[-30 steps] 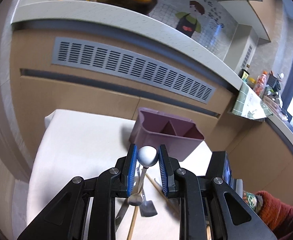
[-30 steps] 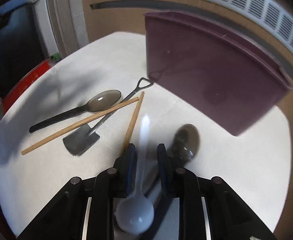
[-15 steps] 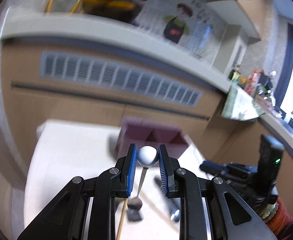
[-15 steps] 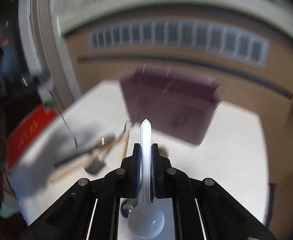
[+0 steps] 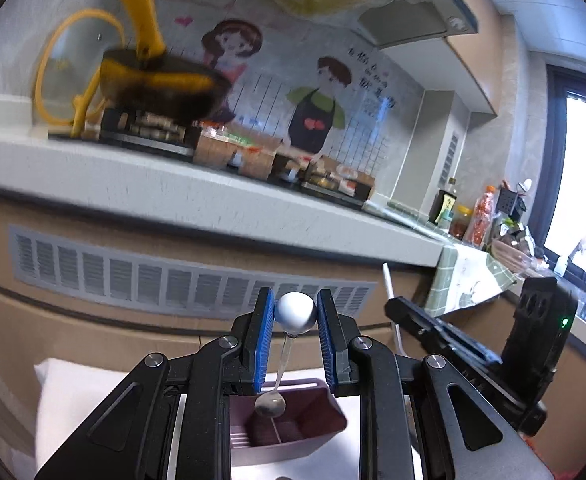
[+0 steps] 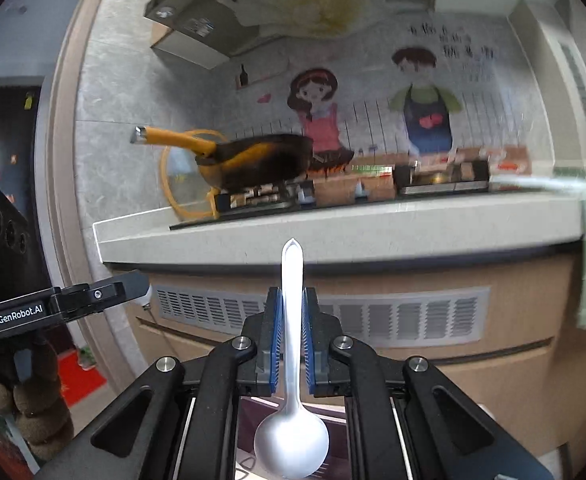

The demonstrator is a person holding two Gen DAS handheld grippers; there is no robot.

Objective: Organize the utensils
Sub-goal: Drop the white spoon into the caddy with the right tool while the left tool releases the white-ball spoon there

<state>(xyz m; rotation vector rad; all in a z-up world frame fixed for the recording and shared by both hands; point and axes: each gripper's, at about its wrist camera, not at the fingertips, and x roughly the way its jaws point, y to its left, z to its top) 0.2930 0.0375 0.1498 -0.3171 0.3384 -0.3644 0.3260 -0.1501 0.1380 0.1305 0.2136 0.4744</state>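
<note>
Cartoon cooks painted on the tiled kitchen wall (image 6: 373, 108) look down over a grey worktop (image 5: 173, 196) where a yellow-handled pan (image 6: 253, 160) sits on a stove, as two hand-held grippers hang above a white-covered desk (image 5: 69, 412).

The left gripper (image 5: 295, 340) has its blue-padded jaws clenched on the white ball end of a slim metal spoon (image 5: 277, 384). The ball sits right at the tips of the jaws, touching both pads, and the thin stem hangs down between them. The small bowl of that spoon dangles over the purple utensil holder (image 5: 293, 440), which stands on the desk directly below and shows divided compartments inside. Which compartment the bowl hangs over cannot be told from this angle.

The right gripper (image 6: 292, 332) is closed tight on the handle of a white plastic spoon (image 6: 292, 400). That handle runs straight up between the jaws, its pointed end standing clear above their tips against the edge of the worktop, while the rounded bowl lies below, back near the gripper body. A sliver of the purple holder shows beneath the bowl in the right wrist view.

Each gripper appears in the other's camera: the right one, with the white handle poking up, at the right of the left wrist view, and the left one at the left edge of the right wrist view. A vented grille (image 6: 373, 316) runs along the cabinet front behind both.
</note>
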